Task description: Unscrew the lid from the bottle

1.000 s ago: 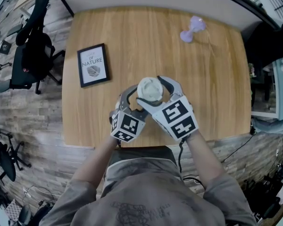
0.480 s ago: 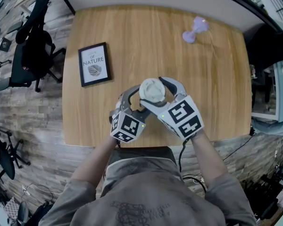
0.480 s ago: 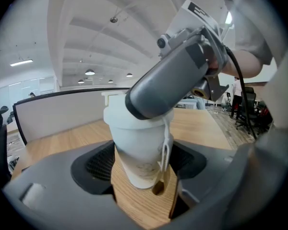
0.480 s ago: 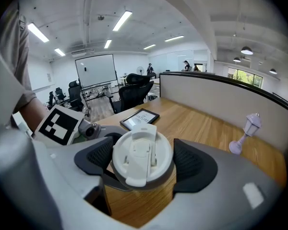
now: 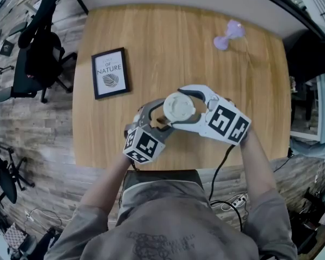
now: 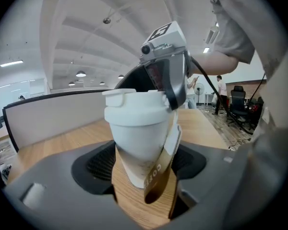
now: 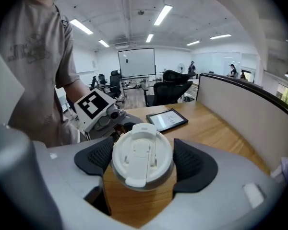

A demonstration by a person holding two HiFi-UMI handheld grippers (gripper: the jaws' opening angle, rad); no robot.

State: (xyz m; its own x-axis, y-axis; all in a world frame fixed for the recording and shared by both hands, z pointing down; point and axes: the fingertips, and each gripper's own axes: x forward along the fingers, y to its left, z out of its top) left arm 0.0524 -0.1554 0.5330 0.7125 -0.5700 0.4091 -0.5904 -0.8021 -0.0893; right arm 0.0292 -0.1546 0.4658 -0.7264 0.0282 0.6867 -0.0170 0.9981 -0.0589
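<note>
Left tool [image 6: 143,169] is grasping the white bottle [image 6: 134,138] at the wooden surface's [image 5: 179,42] near middle; right tool [image 7: 143,163] is clamping its flip-top lid [image 5: 179,108] from the right.

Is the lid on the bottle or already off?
On: the lid sits flush atop the bottle, no gap showing, clamped by the right hand-held gripper.
</note>
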